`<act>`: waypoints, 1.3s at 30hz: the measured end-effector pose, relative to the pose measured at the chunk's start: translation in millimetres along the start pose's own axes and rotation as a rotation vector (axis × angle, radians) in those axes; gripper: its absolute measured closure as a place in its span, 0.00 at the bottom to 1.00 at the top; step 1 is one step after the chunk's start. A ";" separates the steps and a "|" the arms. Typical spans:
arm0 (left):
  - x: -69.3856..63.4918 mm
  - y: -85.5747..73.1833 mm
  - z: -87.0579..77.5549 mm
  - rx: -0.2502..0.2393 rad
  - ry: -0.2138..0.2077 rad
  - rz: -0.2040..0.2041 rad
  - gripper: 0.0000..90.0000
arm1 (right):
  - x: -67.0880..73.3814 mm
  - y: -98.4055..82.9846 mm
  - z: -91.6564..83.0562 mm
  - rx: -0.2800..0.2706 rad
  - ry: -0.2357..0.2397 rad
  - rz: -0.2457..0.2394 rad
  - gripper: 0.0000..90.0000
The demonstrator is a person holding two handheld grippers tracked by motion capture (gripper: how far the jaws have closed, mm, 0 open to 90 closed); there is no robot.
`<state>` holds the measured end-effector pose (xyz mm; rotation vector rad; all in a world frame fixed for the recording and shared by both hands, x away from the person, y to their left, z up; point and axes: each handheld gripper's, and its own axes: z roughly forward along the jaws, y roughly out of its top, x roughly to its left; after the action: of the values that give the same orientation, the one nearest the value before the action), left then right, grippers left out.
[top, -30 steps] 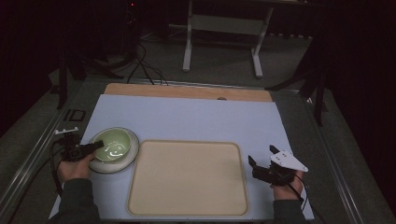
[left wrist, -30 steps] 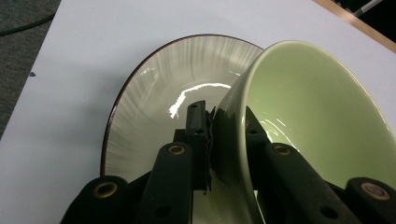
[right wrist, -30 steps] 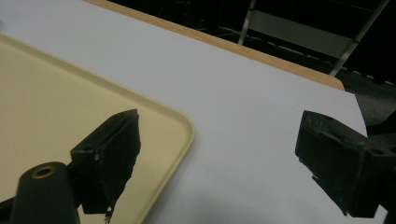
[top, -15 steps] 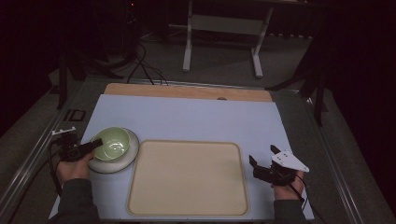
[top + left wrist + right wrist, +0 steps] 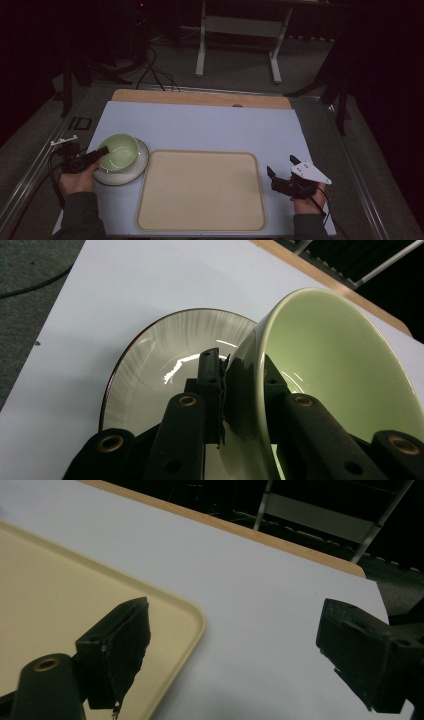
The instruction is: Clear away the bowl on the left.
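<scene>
Since the earlier frames the green bowl (image 5: 119, 151) is tipping up off the plate (image 5: 131, 170): before it was sitting flat inside it, now it is leaning with its mouth turned toward the person's left side, rim raised. The right hand is keeping the same spot beside the tray.

Left tool (image 5: 98, 155) is clenching the bowl's near wall, 1 jaw inside the bowl and 1 outside against the glossy outer face. In the left gripper view the bowl (image 5: 330, 370) is standing tilted on edge between the jaws, and the plate (image 5: 170, 365), pale grey with a dark rim, is lying under and to the left of it. Whether the bowl's base is still touching the plate is not readable.

Right tool (image 5: 284, 172) is hanging released, jaws spread wide with nothing between them, just off the right edge of the cream tray (image 5: 200, 220). In the right gripper view the tray's rounded corner (image 5: 165, 610) is lying behind the left jaw, pale blue surface (image 5: 270, 610) between the 2 jaws.

Plate and bowl are sitting at the left of the surface (image 5: 200, 125), just beside the tray's upper left corner.
</scene>
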<state>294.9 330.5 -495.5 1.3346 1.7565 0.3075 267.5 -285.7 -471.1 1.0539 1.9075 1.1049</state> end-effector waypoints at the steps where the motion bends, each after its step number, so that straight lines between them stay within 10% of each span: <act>1: 0.0 0.0 0.0 0.000 0.000 0.000 0.88 | -0.1 0.0 0.0 0.000 0.000 0.000 0.15; 11: -15.4 3.5 -6.8 -0.028 0.026 0.077 0.88 | -0.3 0.1 -0.2 -0.003 0.000 -0.002 0.15; 39: -37.9 8.6 -19.2 -0.077 -0.022 0.112 0.88 | -1.0 0.4 -0.9 -0.008 0.002 -0.002 0.15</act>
<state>287.2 306.6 -460.2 1.3783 1.6388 0.4175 267.3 -286.8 -470.2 1.0471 1.9037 1.1116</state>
